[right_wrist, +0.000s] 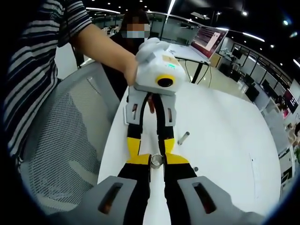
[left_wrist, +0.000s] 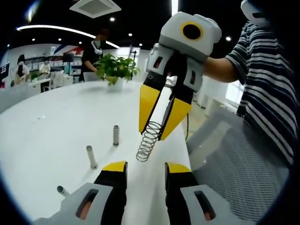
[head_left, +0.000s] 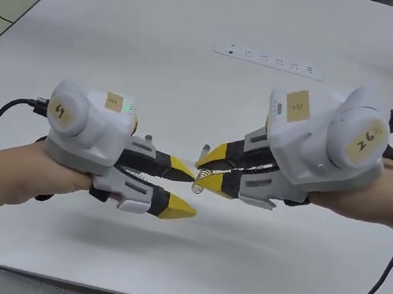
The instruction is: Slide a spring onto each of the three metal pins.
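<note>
- The spring (left_wrist: 148, 140) is up in the air, mid-frame in the left gripper view. The right gripper (left_wrist: 152, 135) has it pinched by its upper coils, so most of it hangs free below the yellow tips. I'd guess that's on purpose, since the free open end is what has to go over a pin.
- The left gripper (left_wrist: 146, 168) sits just under it at the bottom of that view, jaws apart with nothing between them. It looks ready to steady the spring or take it over.
- In the head view the two meet nose to nose at centre frame, with the spring (head_left: 198, 183) between them.
- The three pins (left_wrist: 116, 135) sit bare on the white table (left_wrist: 56, 122), lower left of the left gripper view, well apart from the spring. So none is loaded yet.
- A power strip (head_left: 268, 60) lies upper right in the head view, out of the way.
</note>
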Demonstrator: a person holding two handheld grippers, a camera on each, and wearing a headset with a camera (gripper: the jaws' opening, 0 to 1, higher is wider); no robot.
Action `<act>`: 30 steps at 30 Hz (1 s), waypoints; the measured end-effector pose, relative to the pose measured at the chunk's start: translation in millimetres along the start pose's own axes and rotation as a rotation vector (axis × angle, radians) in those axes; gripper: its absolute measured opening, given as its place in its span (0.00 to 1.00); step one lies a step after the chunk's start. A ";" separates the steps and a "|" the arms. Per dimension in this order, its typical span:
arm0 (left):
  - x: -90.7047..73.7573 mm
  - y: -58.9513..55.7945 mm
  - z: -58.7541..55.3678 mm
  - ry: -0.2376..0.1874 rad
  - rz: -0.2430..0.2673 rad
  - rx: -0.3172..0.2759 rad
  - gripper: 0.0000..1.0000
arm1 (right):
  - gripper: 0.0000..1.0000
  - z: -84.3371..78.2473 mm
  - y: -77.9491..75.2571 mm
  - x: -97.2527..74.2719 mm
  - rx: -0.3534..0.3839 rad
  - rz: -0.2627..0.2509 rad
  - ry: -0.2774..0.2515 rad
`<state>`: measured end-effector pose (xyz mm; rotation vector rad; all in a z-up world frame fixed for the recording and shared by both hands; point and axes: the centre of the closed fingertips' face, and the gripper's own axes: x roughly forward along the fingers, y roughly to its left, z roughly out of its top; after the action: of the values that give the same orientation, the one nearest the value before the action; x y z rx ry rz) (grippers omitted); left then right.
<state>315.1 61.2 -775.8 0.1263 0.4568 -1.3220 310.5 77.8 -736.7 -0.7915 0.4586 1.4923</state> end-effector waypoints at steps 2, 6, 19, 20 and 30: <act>-2.2 0.4 -0.9 0.002 0.002 -0.009 0.28 | 0.07 -1.2 -0.5 -0.2 0.003 -0.003 0.002; -6.1 -1.6 -3.2 0.003 0.008 -0.022 0.30 | 0.07 -3.3 -2.3 -1.0 0.007 -0.012 0.007; -26.0 7.5 -11.5 -0.002 0.052 -0.063 0.44 | 0.07 -5.7 -6.1 -1.8 0.013 -0.020 0.014; -27.4 7.7 -12.5 -0.001 0.054 -0.065 0.45 | 0.07 -6.2 -6.3 -1.7 0.013 -0.020 0.016; -52.6 23.4 -23.0 -0.003 0.131 -0.097 0.58 | 0.07 -6.4 -8.2 -0.8 0.019 -0.025 0.015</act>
<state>322.6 122.6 -780.0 0.0720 0.5012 -1.1693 319.7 73.6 -739.0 -0.7910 0.4720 1.4581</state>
